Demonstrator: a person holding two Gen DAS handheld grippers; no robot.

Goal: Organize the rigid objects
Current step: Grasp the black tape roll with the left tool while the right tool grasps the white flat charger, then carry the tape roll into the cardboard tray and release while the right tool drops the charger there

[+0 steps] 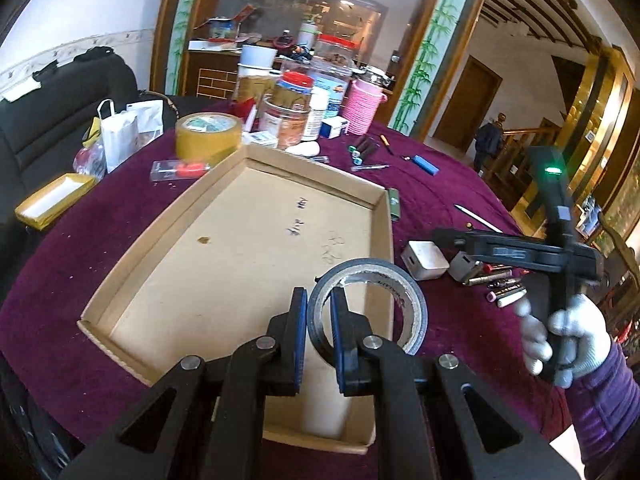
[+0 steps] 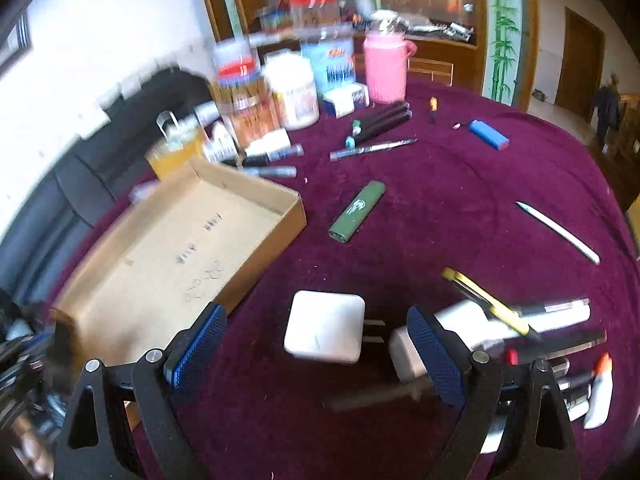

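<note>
Left hand-held gripper (image 1: 319,336) clamped the grey duct-tape roll's (image 1: 370,306) wall over the shallow cardboard tray (image 1: 224,216); right hand-held gripper (image 2: 318,350) spread wide, white square charger (image 2: 325,326) between its fingers at twelve o'clock.

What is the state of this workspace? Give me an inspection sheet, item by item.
Surface: purple tablecloth, speckled with crumbs.
Job's things: cardboard tray, nothing lying in it; grey tape roll held above its near right corner; white charger, green lighter, blue lighter, white pen loose on the cloth.
Clutter: jars, pink basket, brown tape roll, pile of pens and markers.
Grippers: left gripper shut on the tape roll's wall; right gripper open, over the charger.
Cables: nothing seen.
Surroundings: black sofa, mirror, doorway with a person standing far off.
</note>
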